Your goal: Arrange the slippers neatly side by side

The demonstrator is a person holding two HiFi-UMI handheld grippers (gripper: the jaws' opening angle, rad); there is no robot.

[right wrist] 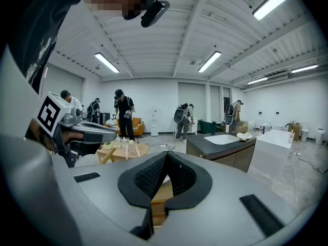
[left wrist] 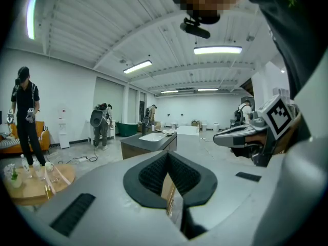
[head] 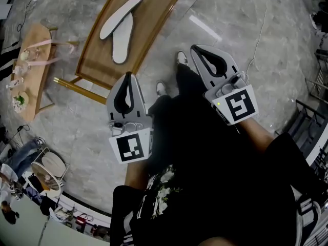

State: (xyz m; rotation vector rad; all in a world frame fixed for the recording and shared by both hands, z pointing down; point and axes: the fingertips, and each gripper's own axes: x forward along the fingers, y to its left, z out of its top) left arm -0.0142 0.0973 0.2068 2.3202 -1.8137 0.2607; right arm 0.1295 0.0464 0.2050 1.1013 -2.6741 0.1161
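Note:
Two white slippers lie on a wooden table (head: 161,4) in the head view. The long one (head: 122,15) slants up to the right, the other (head: 121,44) lies below it, and their near ends meet in a V. My left gripper (head: 129,76) hovers just off the table's near corner, shut and empty. My right gripper (head: 193,48) is farther right, over the floor, also shut with nothing in it. In the left gripper view the pads (left wrist: 154,174) are pressed together and the right gripper (left wrist: 241,135) shows at the right. The right gripper view shows its own pads (right wrist: 154,177) closed.
A small wooden side table (head: 32,68) with bottles and glasses stands at the left. The person's white shoes (head: 181,59) are on the marble floor between the grippers. A cable (head: 260,29) runs at the right. Several people and a dark counter (right wrist: 220,143) fill the room beyond.

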